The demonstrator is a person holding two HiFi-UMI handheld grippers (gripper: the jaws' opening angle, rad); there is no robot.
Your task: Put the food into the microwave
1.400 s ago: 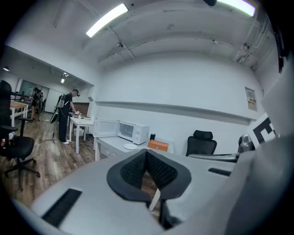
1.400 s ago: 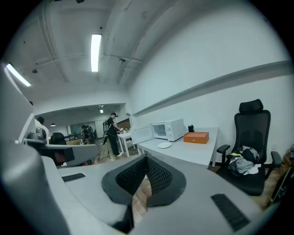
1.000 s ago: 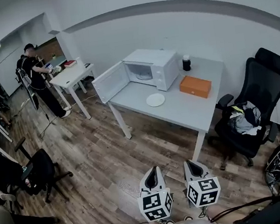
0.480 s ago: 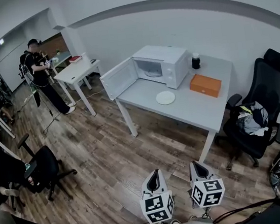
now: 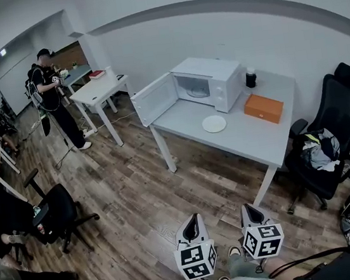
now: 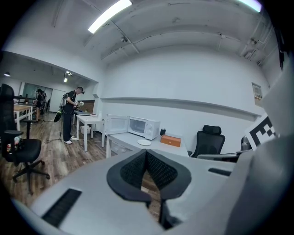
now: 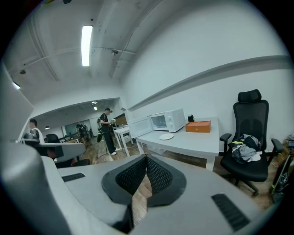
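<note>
Both grippers hung low and side by side near the person's body, well short of the furniture, marker cubes facing up and jaws pointing ahead over the floor. On the left gripper [image 5: 194,219] the black ribbed jaws were pressed together at the tips with nothing between them. The right gripper [image 5: 247,208] had its jaws closed the same way and was also empty.

A broad stretch of bare wood-plank floor [image 5: 137,192] lay between the grippers and the long grey table [image 5: 252,142]. The table's near edge and white legs faced that open floor.

The white box-shaped microwave [image 5: 215,81] stood at the table's far left end. Its white microwave door [image 5: 155,99] was swung wide open, jutting out past the table's corner.

The round white plate [image 5: 214,123] lay on the table just in front of the microwave, outside it; whether it held food could not be made out. An orange rectangular box [image 5: 263,108] sat to its right, near the wall.

A black high-backed office chair [image 5: 336,127] crowded the table's right end. At left, a person in dark clothes [image 5: 50,88] stood well apart.
</note>
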